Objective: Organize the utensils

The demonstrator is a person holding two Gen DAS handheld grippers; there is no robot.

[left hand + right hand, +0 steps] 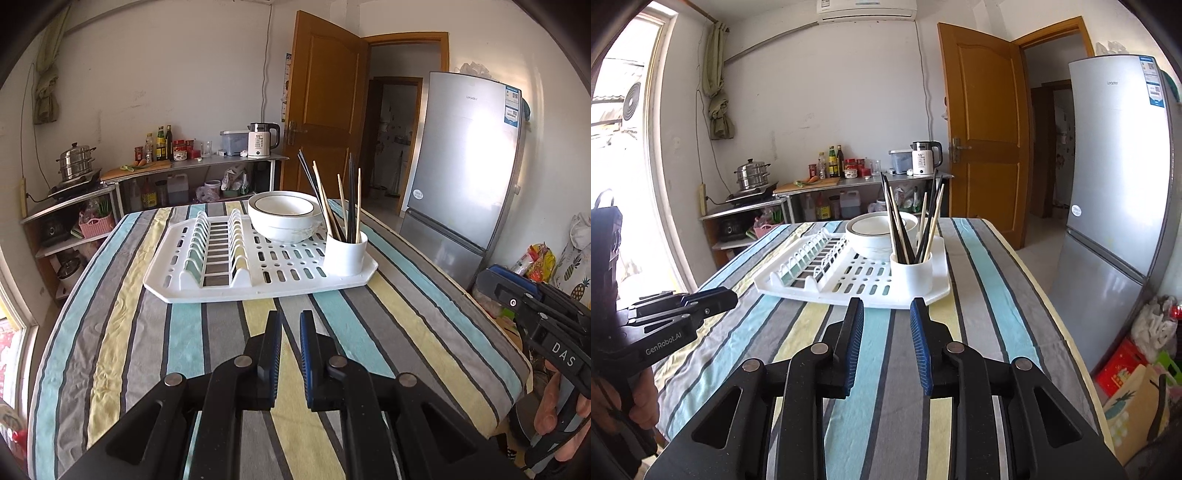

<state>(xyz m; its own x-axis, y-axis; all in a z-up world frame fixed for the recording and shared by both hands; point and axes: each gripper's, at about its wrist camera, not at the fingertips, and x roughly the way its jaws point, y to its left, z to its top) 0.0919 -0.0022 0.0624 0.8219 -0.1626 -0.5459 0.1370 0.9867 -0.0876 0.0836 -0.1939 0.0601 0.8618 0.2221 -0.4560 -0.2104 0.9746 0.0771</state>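
One white drying rack [258,284] lies on the striped worktop [388,325], toward its far end. At the rack's right near corner stands one white cup [345,254], upright, holding the chopsticks [351,199]: at least six sticks, some dark and some pale wood (the bunch overlaps, so an exact count cannot be given). They lean apart in two groups, tips above the rim. Behind the cup, on the rack's far right part, sit two white bowls [284,218], one nested in the other. The rack's slotted plate section on the left holds nothing.

Two grippers are present, both above the near end of the worktop and well apart from the rack. The left gripper [290,321] has its fingers nearly together, a narrow gap only, nothing between them. The right gripper [886,306] has its fingers parted wider, likewise empty. Each gripper shows at the edge of the other's view, with part of a hand [561,417] on its handle.
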